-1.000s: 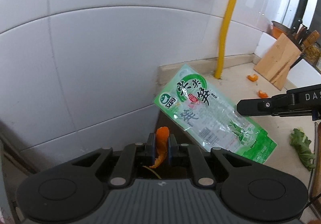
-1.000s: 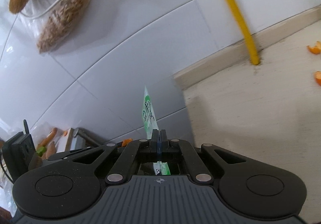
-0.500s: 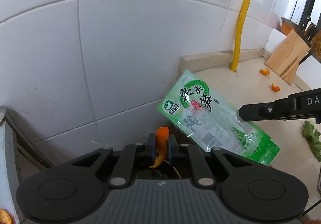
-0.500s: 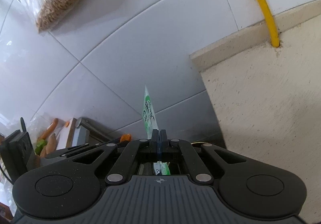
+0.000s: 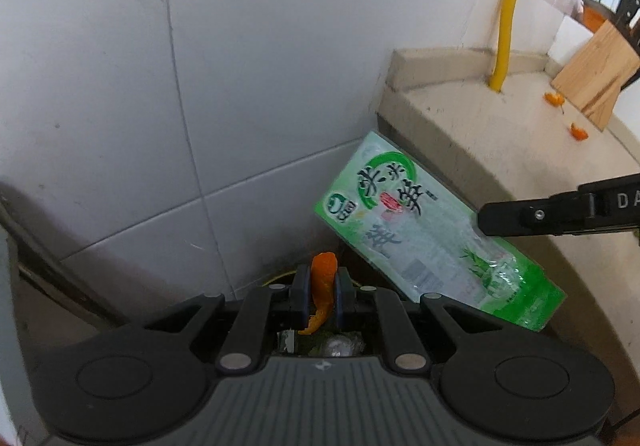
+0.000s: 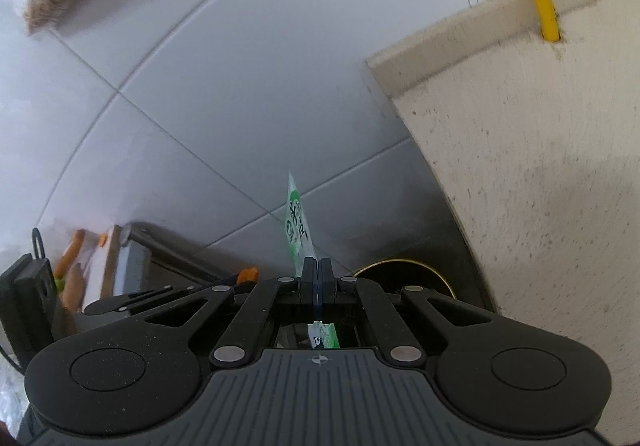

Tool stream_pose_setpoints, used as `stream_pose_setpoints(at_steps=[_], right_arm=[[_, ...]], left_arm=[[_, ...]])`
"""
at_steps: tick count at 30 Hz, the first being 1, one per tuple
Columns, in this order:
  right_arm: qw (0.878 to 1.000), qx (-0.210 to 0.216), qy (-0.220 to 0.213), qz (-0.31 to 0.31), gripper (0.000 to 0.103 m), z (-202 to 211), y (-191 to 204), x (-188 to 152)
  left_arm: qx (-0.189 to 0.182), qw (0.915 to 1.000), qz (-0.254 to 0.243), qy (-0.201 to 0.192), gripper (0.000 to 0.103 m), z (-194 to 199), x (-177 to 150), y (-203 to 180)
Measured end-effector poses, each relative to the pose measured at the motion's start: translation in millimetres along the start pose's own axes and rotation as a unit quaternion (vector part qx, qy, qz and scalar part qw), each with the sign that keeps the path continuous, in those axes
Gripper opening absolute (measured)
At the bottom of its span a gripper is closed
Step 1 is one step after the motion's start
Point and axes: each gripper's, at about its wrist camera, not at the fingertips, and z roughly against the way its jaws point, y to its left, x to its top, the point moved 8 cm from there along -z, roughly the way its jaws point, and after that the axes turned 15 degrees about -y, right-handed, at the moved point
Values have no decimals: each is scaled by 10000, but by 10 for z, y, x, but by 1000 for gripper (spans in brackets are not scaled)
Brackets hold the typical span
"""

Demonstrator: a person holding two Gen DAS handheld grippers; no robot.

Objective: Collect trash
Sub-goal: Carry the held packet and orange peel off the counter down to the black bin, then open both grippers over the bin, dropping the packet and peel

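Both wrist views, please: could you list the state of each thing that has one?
Left gripper: jaws shut on the orange peel.
Right gripper: jaws shut on the green packet, which hangs tilted off the counter.
Peel scraps: lying loose on the counter.

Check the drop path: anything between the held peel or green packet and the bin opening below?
Nothing visible blocks it. The orange peel sits pinched in the left gripper, with bin contents showing directly beneath. The green packet, clamped by the right gripper, hangs beside the counter edge, apart from it.
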Motion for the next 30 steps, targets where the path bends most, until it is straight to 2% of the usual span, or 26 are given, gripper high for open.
stream_pose_setpoints(at_steps=[12, 15, 19, 21, 25, 30], right_arm=[[9991, -297, 270, -113, 2, -346, -136, -206], [9985, -381, 368, -119, 3, -489, -165, -279], [9973, -450, 565, -125, 10, -691, -211, -424], [9965, -441, 683, -184, 18, -793, -249, -498], [9946, -593, 804, -296, 18, -952, -342, -618], [9953, -626, 692, -267, 19, -813, -309, -591]], left_arm=[[40, 9988, 72, 488, 10, -334, -166, 87], [81, 9983, 69, 579, 16, -402, -195, 107], [145, 9970, -9, 759, 33, -450, -278, 105], [220, 9969, -133, 748, 34, -455, -292, 103], [206, 9974, -234, 653, 37, -419, -267, 80], [156, 9986, -426, 286, 37, -313, -151, 11]])
